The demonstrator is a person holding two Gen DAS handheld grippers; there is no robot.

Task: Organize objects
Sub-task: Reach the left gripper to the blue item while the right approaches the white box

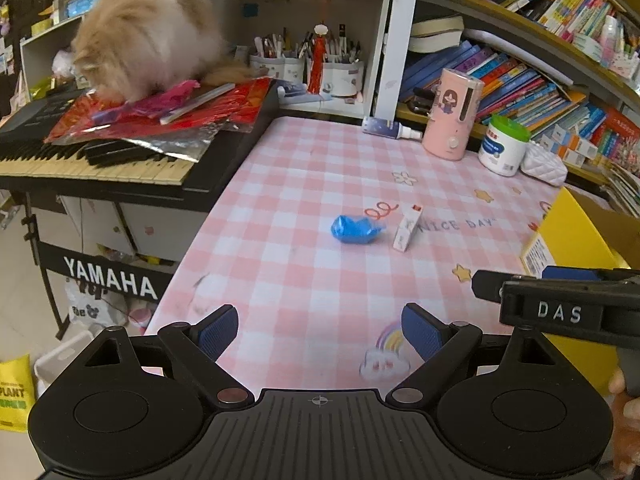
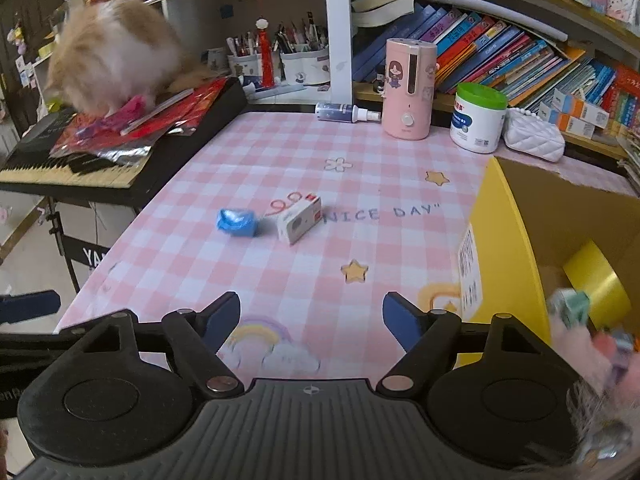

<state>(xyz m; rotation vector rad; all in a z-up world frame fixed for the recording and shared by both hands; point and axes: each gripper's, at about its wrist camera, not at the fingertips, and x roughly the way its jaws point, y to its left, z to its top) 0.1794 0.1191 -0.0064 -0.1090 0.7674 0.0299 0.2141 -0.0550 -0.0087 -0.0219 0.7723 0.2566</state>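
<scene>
Both claws, left gripper (image 1: pixel 320 334) and right gripper (image 2: pixel 312 318), spread and empty. Approach step: blue packet (image 1: pixel 356 230) and small white box (image 1: pixel 408 228) at twelve o'clock on checked tablecloth (image 1: pixel 304 280). Next: reach, clamp, carry to yellow carton (image 2: pixel 508 240) at three o'clock.

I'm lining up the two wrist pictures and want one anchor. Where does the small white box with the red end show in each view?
Left wrist view: the small white box stands right of centre, just right of the blue wrapped object.
Right wrist view: the small white box lies left of centre, again just right of the blue wrapped object.
Shared landmark: the pink humidifier at the table's far edge.
</scene>
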